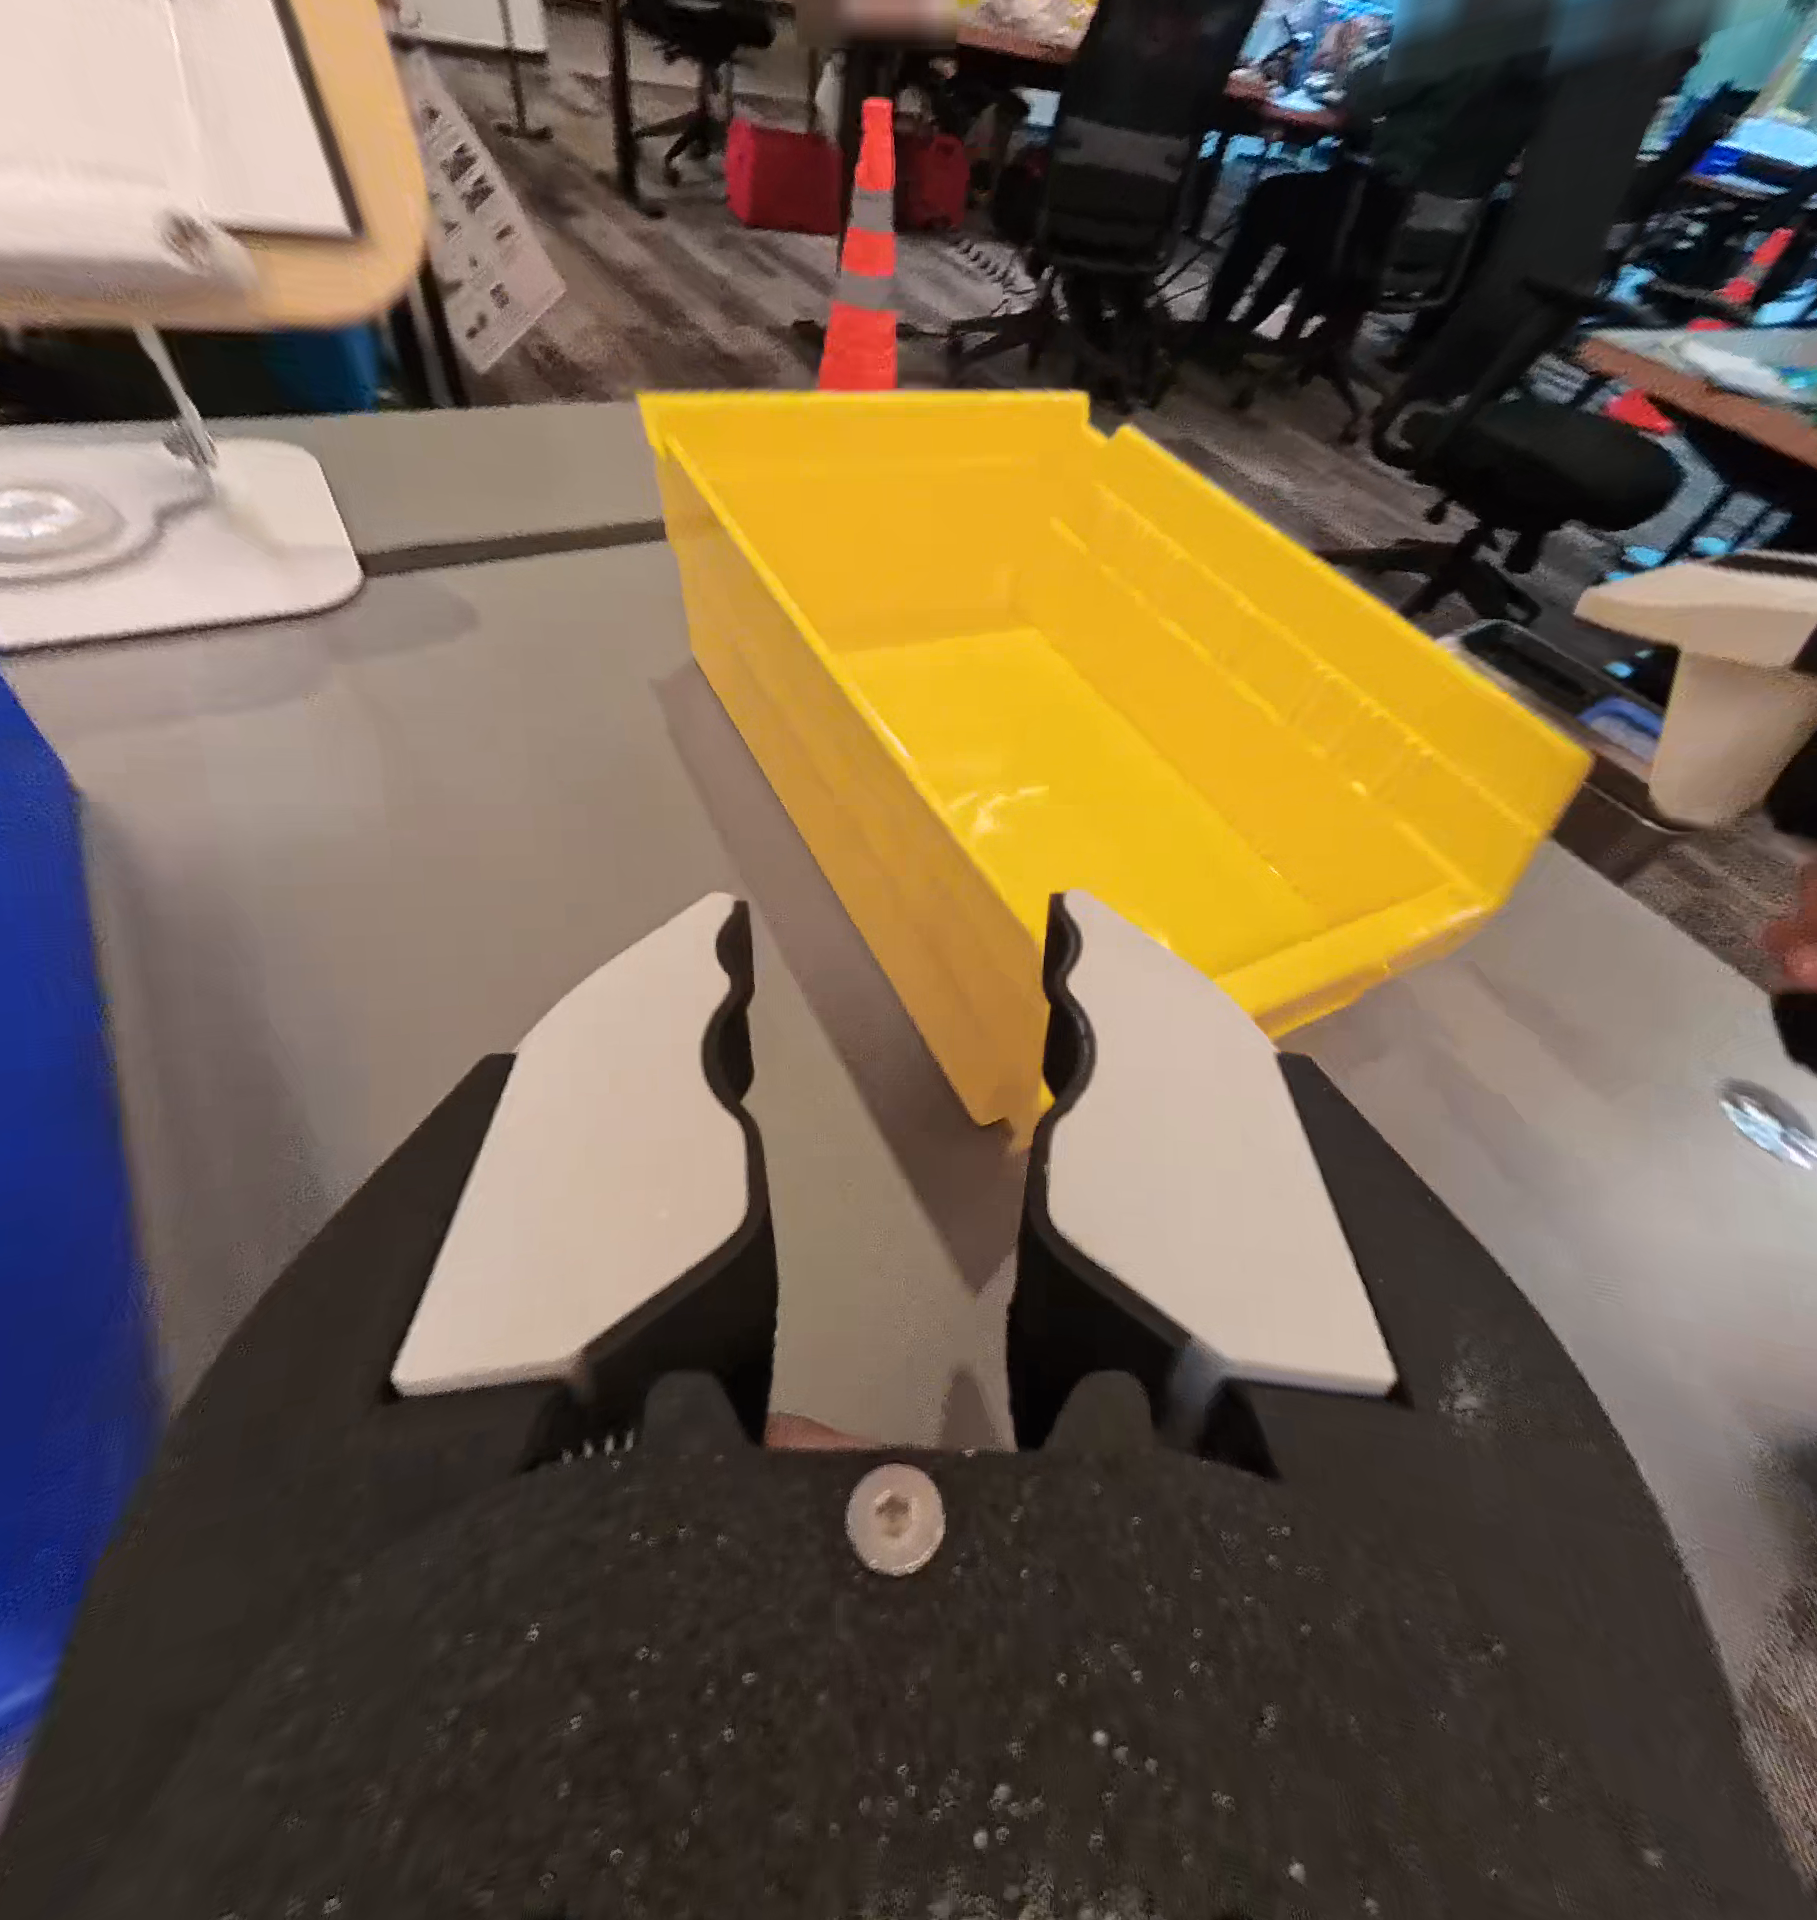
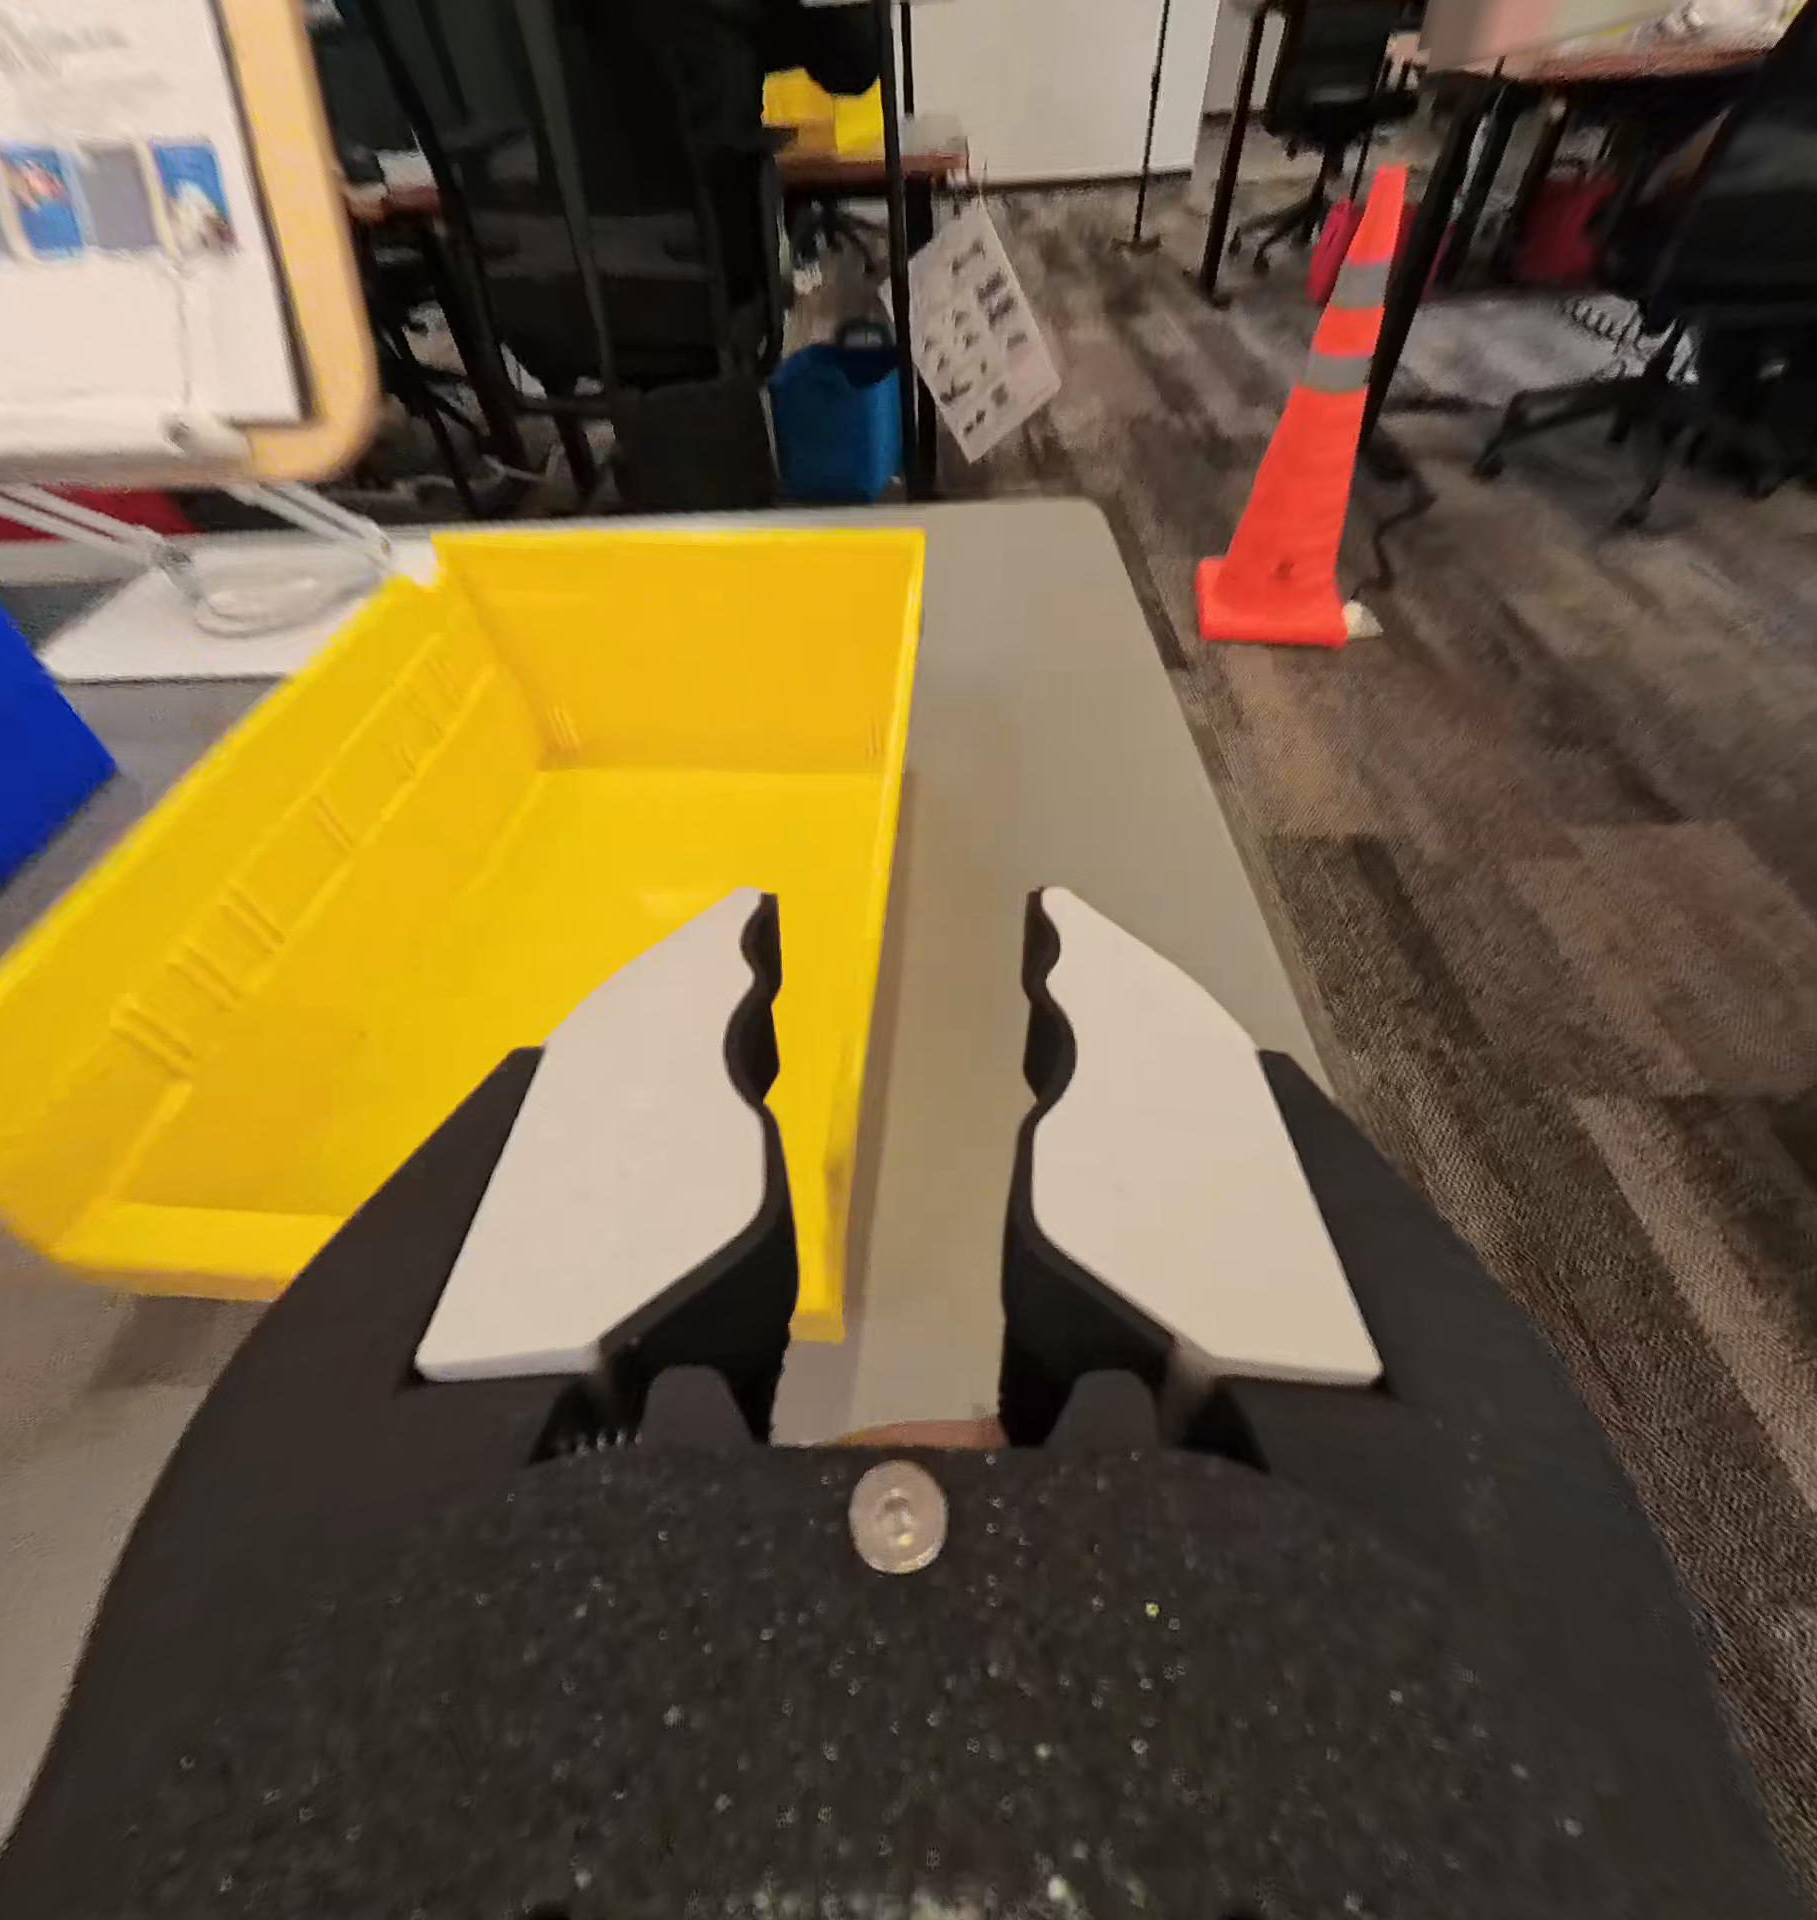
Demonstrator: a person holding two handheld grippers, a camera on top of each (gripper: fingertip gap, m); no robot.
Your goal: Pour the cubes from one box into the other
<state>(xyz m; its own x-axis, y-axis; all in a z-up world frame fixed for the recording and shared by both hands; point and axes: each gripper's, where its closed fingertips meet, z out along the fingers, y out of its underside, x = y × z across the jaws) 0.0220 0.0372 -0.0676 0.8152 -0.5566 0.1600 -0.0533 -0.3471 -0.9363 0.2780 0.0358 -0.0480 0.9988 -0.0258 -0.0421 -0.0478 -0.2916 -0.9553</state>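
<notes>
Empty yellow box (image 1: 1070,727) on grey table (image 1: 416,883); blue box (image 1: 21,1143) cut off at left; left gripper (image 1: 899,935) and right gripper (image 2: 902,925) parted, holding nothing.

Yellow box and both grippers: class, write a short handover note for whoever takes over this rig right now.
Left gripper: open, empty, above the table near the yellow box, at its near corner.
Right gripper: open, empty, its fingers either side of the yellow box's right wall.
Yellow box: upright on the table, empty, no cubes visible.
Blue box: left of the yellow one, only an edge shows; contents cannot be seen.
Done: nothing gripped or poured that shows.
Left: find the cubes, grip the box holding them, tip it into the other.
</notes>
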